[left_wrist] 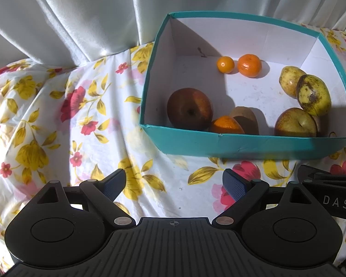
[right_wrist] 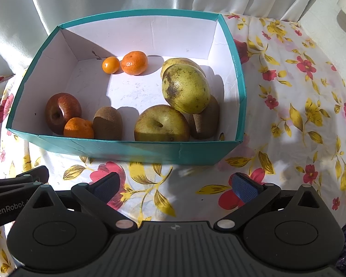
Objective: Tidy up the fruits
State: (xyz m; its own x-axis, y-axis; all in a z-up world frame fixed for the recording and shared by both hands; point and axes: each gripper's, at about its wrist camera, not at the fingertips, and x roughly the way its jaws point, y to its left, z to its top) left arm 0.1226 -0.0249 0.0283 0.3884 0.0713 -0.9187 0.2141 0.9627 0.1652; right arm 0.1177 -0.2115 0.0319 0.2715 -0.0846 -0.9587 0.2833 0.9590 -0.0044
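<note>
three oranges (right_wrist: 135, 62), two kiwis (right_wrist: 107, 123), one box (right_wrist: 126, 149)

In front of me the teal box (right_wrist: 126, 147) holds all the fruit: a red apple (right_wrist: 62, 112) touching a mandarin (right_wrist: 78, 128) and a kiwi (right_wrist: 107, 123) by the near wall, two small oranges (right_wrist: 135, 62) at the back, and spotted yellow-green pears (right_wrist: 185, 88) piled on another apple (right_wrist: 161, 123) to the right.

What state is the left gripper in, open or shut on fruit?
Open. The left gripper has its jaws spread wide over the floral cloth with nothing between them; all the fruit sits in the teal box.
</note>
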